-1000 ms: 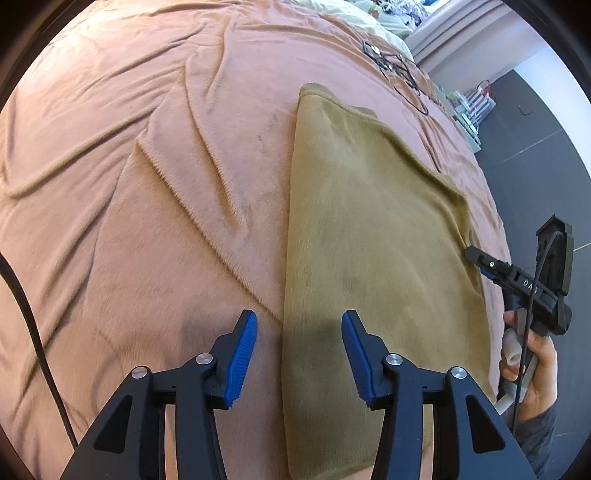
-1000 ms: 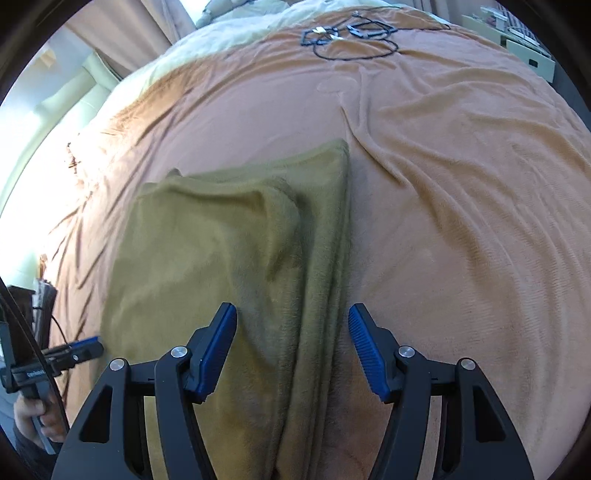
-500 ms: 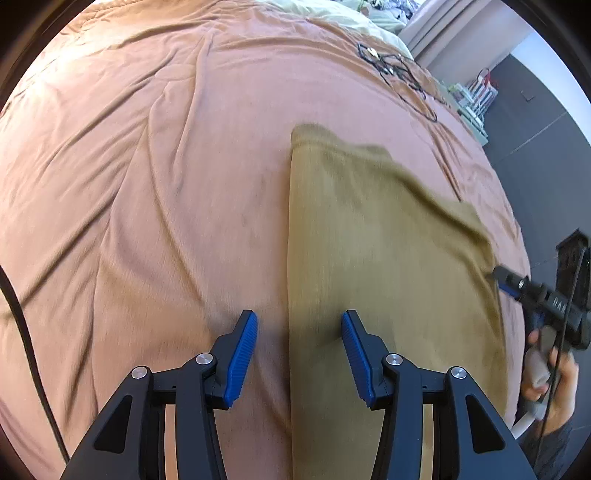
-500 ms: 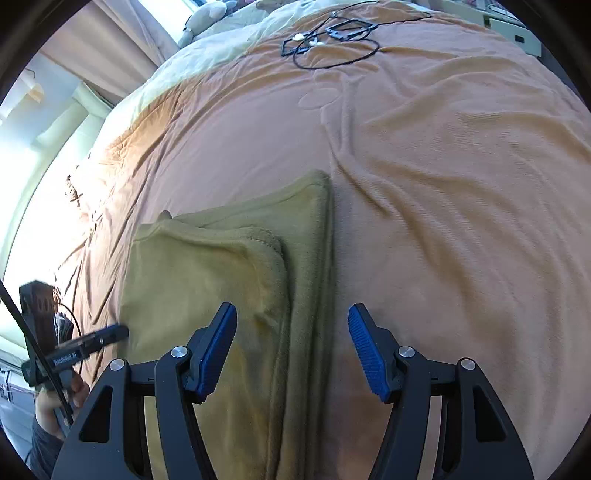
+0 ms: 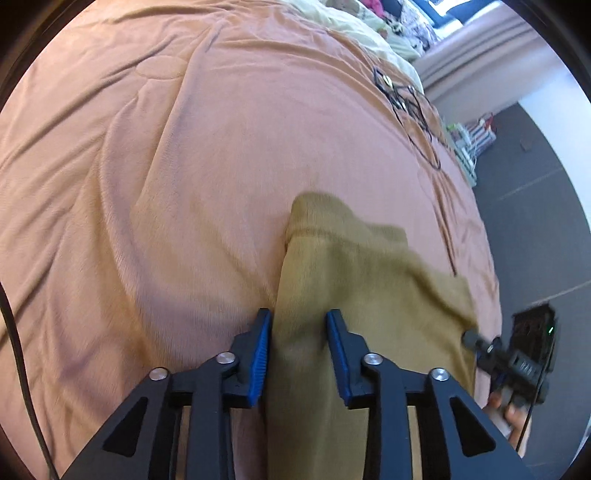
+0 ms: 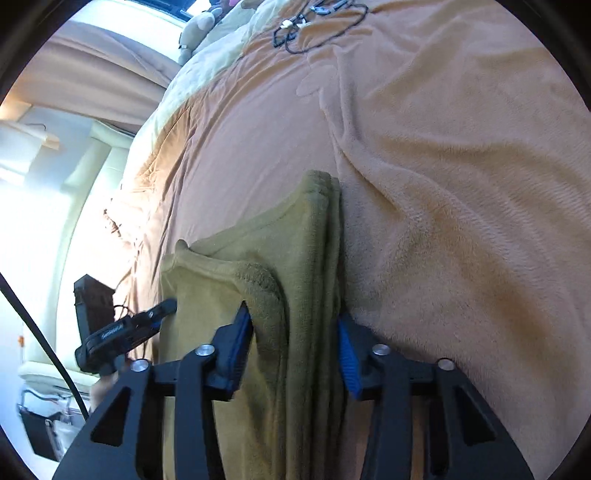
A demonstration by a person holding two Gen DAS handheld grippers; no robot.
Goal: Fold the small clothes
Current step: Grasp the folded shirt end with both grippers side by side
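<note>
An olive-green folded garment [image 5: 369,288] lies on a rust-brown fleece blanket [image 5: 166,184]. My left gripper [image 5: 298,321] straddles its left edge near the near end. The jaws are closing and the blue pads touch bunched cloth on both sides. In the right wrist view the same garment [image 6: 295,243] shows its thick folded right edge. My right gripper [image 6: 293,325] is closing there, and the layered fold is squeezed between its pads. Each gripper shows in the other's view: the right gripper [image 5: 472,338] at the cloth's right edge, the left gripper [image 6: 166,306] at its left edge.
A tangle of black cable [image 5: 406,99] lies on the blanket at the far end, near cream bedding [image 5: 369,33]. Beyond the bed's right side there is dark floor [image 5: 535,192] with a small rack [image 5: 469,140]. A plush toy [image 6: 201,37] rests by the pillows.
Both grippers have drawn back toward the near end of the garment and come lower. Their jaws have narrowed around its side edges, and the cloth has bunched up between them.
</note>
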